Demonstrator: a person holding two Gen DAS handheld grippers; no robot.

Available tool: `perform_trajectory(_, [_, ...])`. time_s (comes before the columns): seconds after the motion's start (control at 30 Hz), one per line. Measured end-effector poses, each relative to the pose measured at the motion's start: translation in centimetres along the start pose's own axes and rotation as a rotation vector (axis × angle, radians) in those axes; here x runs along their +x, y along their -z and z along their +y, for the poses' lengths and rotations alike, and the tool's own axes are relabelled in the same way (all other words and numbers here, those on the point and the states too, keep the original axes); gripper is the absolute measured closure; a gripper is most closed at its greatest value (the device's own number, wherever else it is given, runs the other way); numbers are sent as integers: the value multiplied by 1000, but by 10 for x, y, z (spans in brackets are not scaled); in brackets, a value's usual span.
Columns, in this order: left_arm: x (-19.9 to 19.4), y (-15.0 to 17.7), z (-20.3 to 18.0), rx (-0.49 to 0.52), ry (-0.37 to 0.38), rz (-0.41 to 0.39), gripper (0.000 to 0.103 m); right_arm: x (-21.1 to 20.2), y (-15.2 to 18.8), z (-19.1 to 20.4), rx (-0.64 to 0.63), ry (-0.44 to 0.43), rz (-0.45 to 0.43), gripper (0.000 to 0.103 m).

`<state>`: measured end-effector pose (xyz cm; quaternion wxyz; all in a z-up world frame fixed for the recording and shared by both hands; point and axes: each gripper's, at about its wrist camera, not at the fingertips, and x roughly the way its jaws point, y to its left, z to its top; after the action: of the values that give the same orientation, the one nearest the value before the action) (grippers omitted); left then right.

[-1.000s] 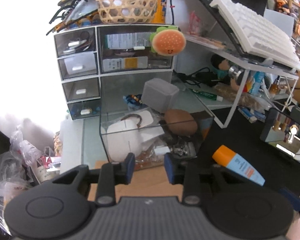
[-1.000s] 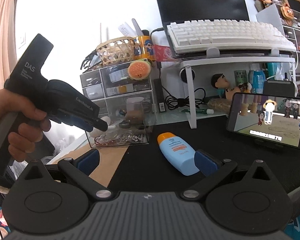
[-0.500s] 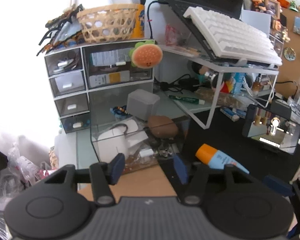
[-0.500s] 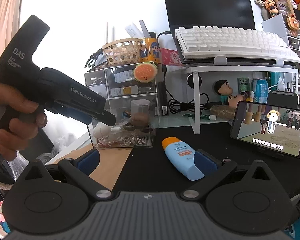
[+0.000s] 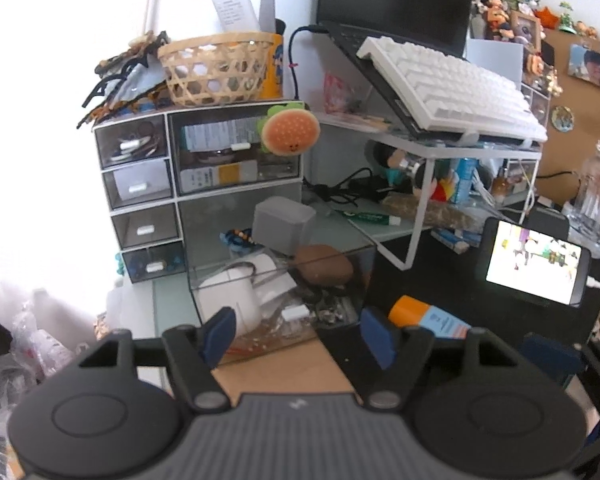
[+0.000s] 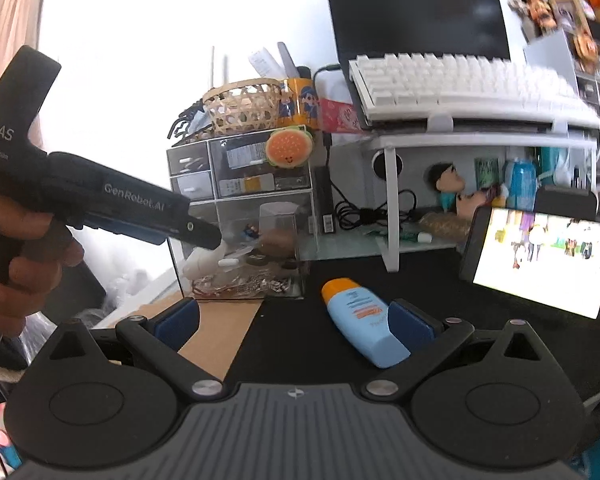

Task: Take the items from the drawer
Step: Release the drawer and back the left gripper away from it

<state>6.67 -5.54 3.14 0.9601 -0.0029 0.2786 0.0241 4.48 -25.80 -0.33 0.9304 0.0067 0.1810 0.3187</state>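
The clear drawer is sitting pulled out of the organizer onto the bench, prob. so its contents are reachable from above and the front. Inside it: a white pouch-like item, a brown oval thing, a grey box toward the back, and a litter of small metal bits along the front wall (too small to tell what they are).

The left gripper is pointing down at the drawer's front edge, its fingers opening, w/ nothing between them. From its own view the drawer is lying at 12 o'clock, just beyond the tips; the white item is sitting at about 11, right behind the left finger. In the right wrist view the left gripper's nose is reaching over the drawer's near corner, close to the white item; touching or not, I cannot tell.

The sunscreen tube is lying on the black mat beside the drawer, cap pointing away, likely already taken out. The right gripper is hovering over the mat, fingers spread wide, holding nothing; the tube is lying at 1 o'clock, against the inner face of its right finger, and the drawer is at 11, well beyond.

Judging by this, the left is prepping for the next pick.
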Motion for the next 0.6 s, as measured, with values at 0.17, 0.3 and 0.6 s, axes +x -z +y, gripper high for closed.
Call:
perform_trajectory(0.17, [2,6,2,6,16,-17,19,3,-1,-1,23,-23,11,1])
perform_trajectory(0.3, [0,12,5,17,33,-43,15,8,1,1,21,-23,24,1])
perform_trajectory(0.6, [-5,23,23,-5,88,-70,8,18,1,12,-7,-8,35,1])
